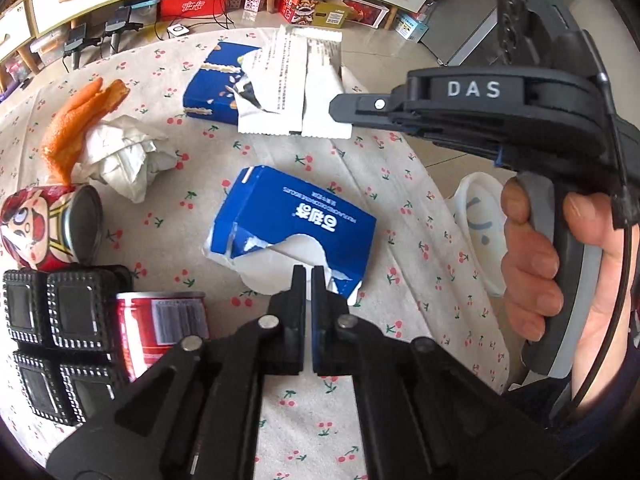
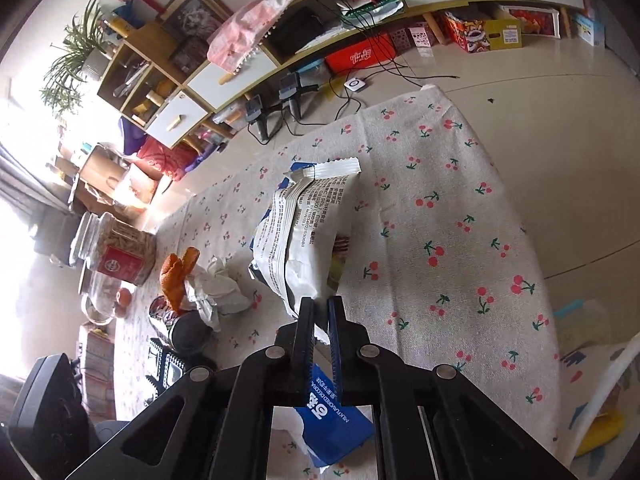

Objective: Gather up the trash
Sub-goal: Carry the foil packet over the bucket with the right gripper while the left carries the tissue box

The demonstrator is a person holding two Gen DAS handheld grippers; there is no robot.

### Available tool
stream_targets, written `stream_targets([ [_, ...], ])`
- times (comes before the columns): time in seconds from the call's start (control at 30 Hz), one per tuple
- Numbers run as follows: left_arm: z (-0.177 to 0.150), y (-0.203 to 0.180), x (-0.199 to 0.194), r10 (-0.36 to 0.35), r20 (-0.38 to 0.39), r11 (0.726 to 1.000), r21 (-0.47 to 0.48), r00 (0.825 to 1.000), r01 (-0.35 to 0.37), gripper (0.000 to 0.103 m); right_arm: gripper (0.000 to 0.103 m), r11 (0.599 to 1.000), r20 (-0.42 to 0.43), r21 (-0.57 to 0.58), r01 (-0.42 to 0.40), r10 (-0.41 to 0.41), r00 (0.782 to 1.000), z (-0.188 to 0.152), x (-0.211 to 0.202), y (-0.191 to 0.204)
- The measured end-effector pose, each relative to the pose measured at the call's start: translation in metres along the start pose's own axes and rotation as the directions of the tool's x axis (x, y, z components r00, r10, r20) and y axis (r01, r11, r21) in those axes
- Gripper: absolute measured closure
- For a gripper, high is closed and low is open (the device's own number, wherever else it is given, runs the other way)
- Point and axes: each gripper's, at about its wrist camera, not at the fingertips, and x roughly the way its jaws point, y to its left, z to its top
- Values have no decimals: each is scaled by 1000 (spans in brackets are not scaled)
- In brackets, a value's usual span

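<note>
Trash lies on a cherry-print tablecloth point(image 1: 280, 152). My left gripper point(image 1: 307, 276) is shut and empty, its tips over the torn near edge of a blue carton point(image 1: 296, 224). My right gripper point(image 2: 320, 308) is shut on the near end of a white foil snack bag point(image 2: 304, 224), which stands lifted; the gripper also shows in the left wrist view point(image 1: 340, 108) at the bag point(image 1: 292, 84). A blue box point(image 1: 212, 84), orange peel point(image 1: 76, 128), crumpled tissue point(image 1: 124, 160), a painted can point(image 1: 44, 228) and a red can point(image 1: 160, 328) lie to the left.
Black square trays point(image 1: 52, 340) sit at the near left. A white bin point(image 1: 476, 220) stands off the table's right edge. A glass jar point(image 2: 116, 256) stands at the far left. Shelves, boxes and cables line the floor behind.
</note>
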Motion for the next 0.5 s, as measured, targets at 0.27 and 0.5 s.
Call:
stream_targets([
  [0.27,3,-28,27,70,-26,994,82,997,-68,49,95,998,48,48,35,-37,998,-9,-56,-18],
  [0.5,4,-34,45,148,14,984,100,989,-149,72,95,996,93,83,33,-41,995,-35,-107,-38],
])
